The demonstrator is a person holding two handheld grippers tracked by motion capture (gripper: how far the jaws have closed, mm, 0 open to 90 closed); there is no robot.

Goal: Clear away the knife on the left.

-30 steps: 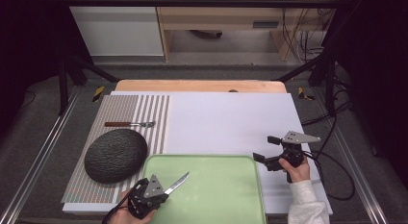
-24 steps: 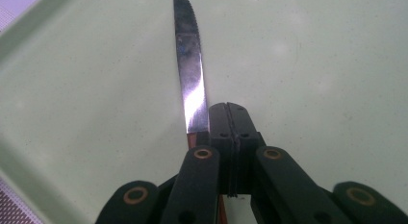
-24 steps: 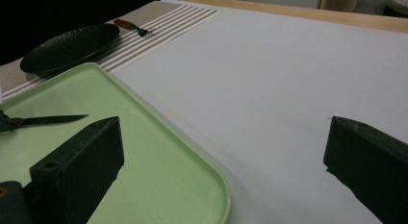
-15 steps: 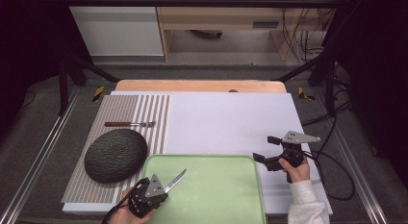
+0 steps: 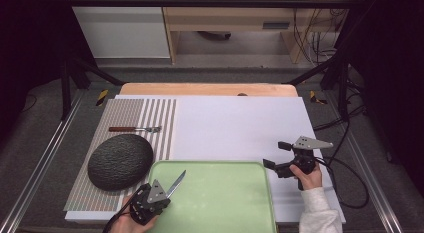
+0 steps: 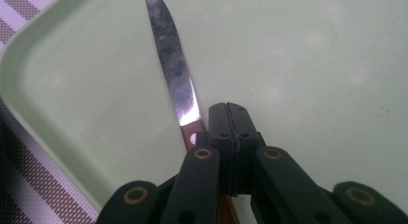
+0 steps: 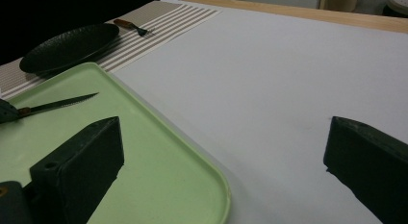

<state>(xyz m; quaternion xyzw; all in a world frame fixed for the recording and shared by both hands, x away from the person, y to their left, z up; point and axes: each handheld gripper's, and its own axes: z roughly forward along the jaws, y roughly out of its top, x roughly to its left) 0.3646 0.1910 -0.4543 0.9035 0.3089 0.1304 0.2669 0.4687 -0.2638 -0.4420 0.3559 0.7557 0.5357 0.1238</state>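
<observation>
A knife (image 5: 175, 181) with a brown handle and a serrated blade points up and to the right over the near left corner of a pale green tray (image 5: 220, 203). My left gripper (image 5: 166, 190) is shut on its handle. In the left gripper view the jaws (image 6: 227, 111) stand pressed together, and the knife (image 6: 173, 75) runs out past them above the tray (image 6: 312, 65). My right gripper (image 5: 276, 155) stands open with nothing in it, just right of the tray over the white table top. In the right gripper view its jaws (image 7: 223, 137) straddle the tray's corner (image 7: 192, 152), and the knife (image 7: 57, 105) shows at far left.
A dark round plate (image 5: 120, 160) lies on a striped placemat (image 5: 150, 118) left of the tray. A fork (image 5: 135, 129) with a brown handle rests behind the plate. A wooden board (image 5: 210, 89) runs along the far edge. Cables trail at the right.
</observation>
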